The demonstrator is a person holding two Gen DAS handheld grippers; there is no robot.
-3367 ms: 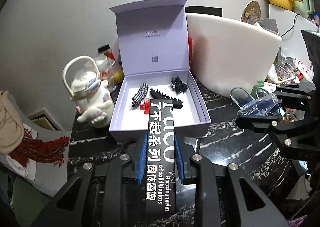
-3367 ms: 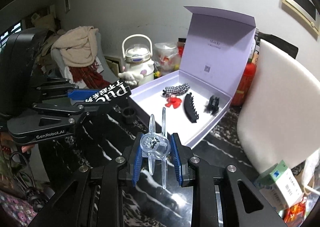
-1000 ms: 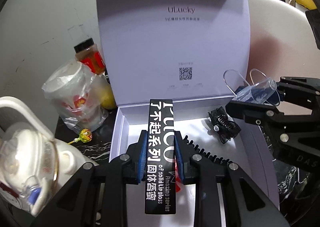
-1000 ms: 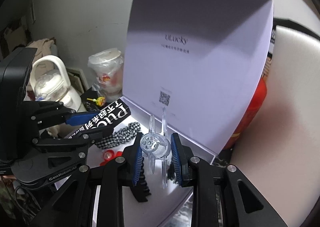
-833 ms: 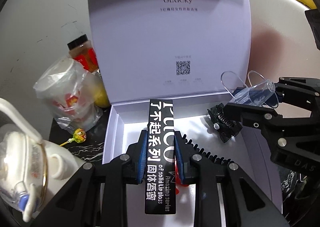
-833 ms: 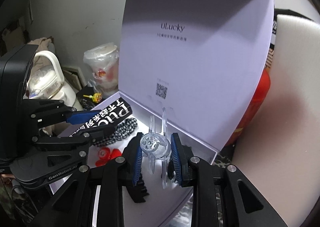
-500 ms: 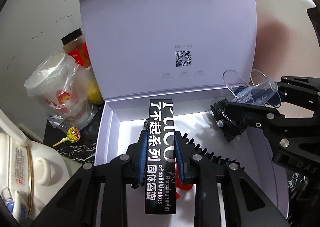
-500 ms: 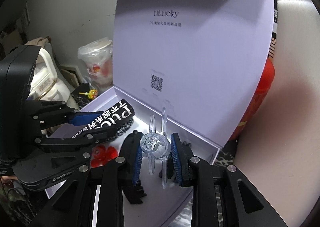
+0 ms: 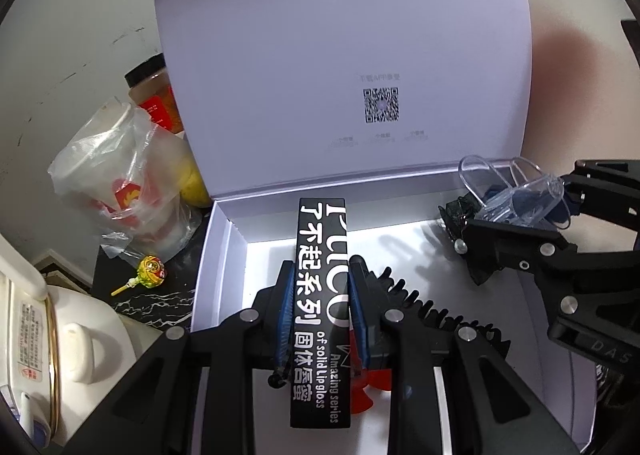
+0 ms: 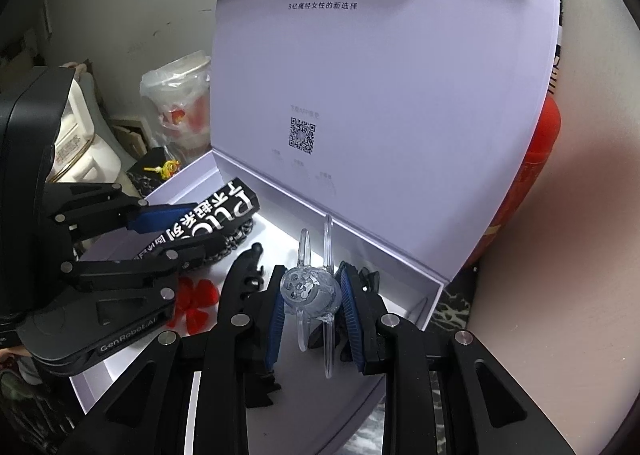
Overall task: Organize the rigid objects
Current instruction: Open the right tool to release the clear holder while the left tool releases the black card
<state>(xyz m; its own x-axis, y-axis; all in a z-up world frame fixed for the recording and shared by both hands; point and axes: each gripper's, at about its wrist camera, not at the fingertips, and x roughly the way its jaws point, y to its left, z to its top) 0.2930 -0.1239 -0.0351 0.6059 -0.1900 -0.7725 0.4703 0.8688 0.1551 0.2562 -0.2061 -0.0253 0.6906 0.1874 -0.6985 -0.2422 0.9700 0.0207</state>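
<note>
My left gripper (image 9: pixel 322 283) is shut on a long black lip gloss box (image 9: pixel 322 255) with white lettering, held over the open lilac gift box (image 9: pixel 216 247). My right gripper (image 10: pixel 312 291) is shut on a clear plastic hair clip (image 10: pixel 310 289) above the box's right part; the clip also shows in the left wrist view (image 9: pixel 516 195). Inside the box lie a long black toothed hair clip (image 9: pixel 436 315), a small black claw clip (image 9: pixel 460 215), a red bow clip (image 10: pixel 196 303) and a checkered hair tie (image 10: pixel 240 235), mostly hidden under the left gripper (image 10: pixel 192 227).
The box lid (image 9: pixel 340 55) stands upright right behind both grippers. Left of the box are a bagged paper cup (image 9: pixel 116 183), a lollipop (image 9: pixel 150 267), a jar (image 9: pixel 154 99) and a white kettle-shaped bottle (image 9: pixel 52 343). A red bottle (image 10: pixel 532 159) and a white slab stand at the right.
Both grippers have moved forward and down into the open box with their objects still held. The lid now fills most of both views.
</note>
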